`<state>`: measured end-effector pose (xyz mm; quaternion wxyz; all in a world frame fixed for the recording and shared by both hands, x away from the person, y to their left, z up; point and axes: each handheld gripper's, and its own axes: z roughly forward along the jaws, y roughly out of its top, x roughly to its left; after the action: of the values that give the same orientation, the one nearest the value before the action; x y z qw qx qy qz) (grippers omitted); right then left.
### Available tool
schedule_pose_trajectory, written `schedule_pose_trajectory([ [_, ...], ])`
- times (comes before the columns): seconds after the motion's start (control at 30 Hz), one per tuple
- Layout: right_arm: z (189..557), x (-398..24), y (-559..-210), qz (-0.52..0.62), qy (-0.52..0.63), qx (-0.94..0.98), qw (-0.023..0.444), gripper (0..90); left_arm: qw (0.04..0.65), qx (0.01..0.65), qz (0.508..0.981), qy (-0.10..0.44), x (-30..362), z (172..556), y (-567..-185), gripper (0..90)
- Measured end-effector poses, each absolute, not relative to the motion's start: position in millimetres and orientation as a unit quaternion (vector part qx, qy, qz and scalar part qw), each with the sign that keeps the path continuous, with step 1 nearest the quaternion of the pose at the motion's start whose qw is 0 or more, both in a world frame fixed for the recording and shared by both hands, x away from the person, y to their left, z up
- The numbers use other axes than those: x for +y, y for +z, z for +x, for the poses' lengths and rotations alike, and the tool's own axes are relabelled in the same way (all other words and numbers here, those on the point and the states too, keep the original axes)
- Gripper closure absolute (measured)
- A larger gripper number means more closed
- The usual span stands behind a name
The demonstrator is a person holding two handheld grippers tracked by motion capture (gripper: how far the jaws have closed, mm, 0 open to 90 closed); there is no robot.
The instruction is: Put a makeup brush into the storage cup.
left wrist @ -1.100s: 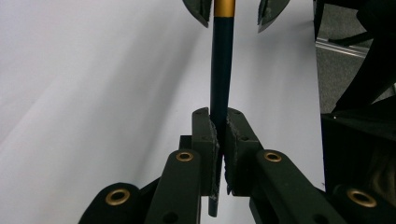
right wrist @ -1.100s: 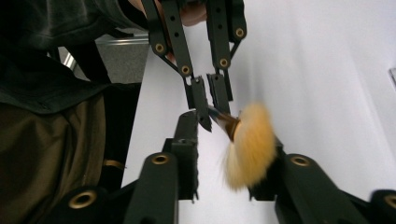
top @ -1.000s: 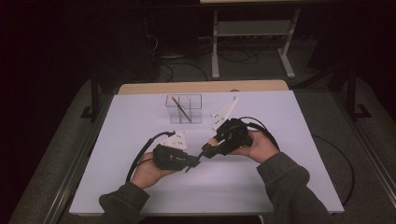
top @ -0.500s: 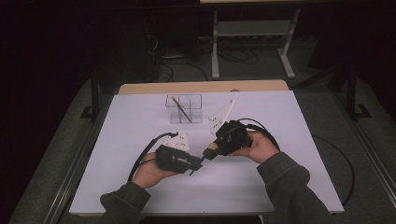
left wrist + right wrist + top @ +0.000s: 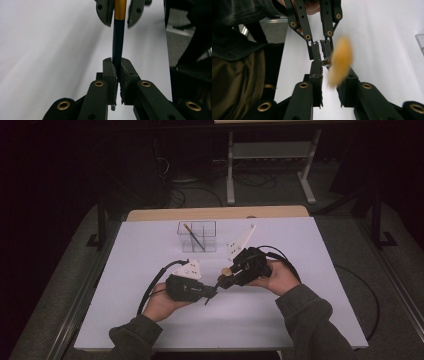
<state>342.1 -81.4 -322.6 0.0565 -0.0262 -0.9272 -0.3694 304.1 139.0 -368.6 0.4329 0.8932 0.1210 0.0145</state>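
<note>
A brush with a dark handle (image 5: 117,45), gold ferrule (image 5: 120,10) and yellow bristles (image 5: 340,62) hangs between the two grippers over the white table. My left gripper (image 5: 119,66) is shut on the handle's lower end; in the high view it (image 5: 207,295) lies in the left hand. My right gripper (image 5: 332,75) faces it tip to tip (image 5: 222,281). Its jaws have just been opening and stand a little off the ferrule on both sides, with the brush between them.
A clear divided container (image 5: 197,236) stands at the back middle of the white table (image 5: 300,320), with another brush (image 5: 194,238) leaning in it. Black cables (image 5: 150,290) trail from both grippers. A dark sleeve (image 5: 234,50) is close on the right gripper's left.
</note>
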Motion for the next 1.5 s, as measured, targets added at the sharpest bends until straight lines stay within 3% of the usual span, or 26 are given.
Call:
schedule_pose_trajectory([
  [0.27,347,-88,-324,-0.037,-0.402,-0.914,0.048,81.5,0.443,0.139,0.886,0.020,137,308,-370,84.0],
  [0.57,348,-88,-325,-0.027,-0.394,-0.917,0.050,83.2,0.434,0.133,0.891,0.009,135,310,-372,82.9],
  [0.67,349,-87,-325,-0.019,-0.388,-0.920,0.046,83.2,0.432,0.148,0.889,0.006,134,311,-372,71.3],
  [0.83,348,-86,-318,-0.014,-0.374,-0.926,0.041,83.2,0.421,0.141,0.896,0.009,132,310,-369,71.7],
  [1.1,344,-84,-314,-0.010,-0.375,-0.926,0.039,83.3,0.416,0.121,0.901,0.014,124,310,-368,82.8],
  [1.3,343,-84,-314,-0.017,-0.386,-0.922,0.038,82.9,0.425,0.130,0.896,0.009,126,311,-367,84.0],
  [1.5,345,-85,-315,-0.022,-0.407,-0.913,0.030,74.9,0.435,0.139,0.889,0.011,130,312,-364,84.2],
])
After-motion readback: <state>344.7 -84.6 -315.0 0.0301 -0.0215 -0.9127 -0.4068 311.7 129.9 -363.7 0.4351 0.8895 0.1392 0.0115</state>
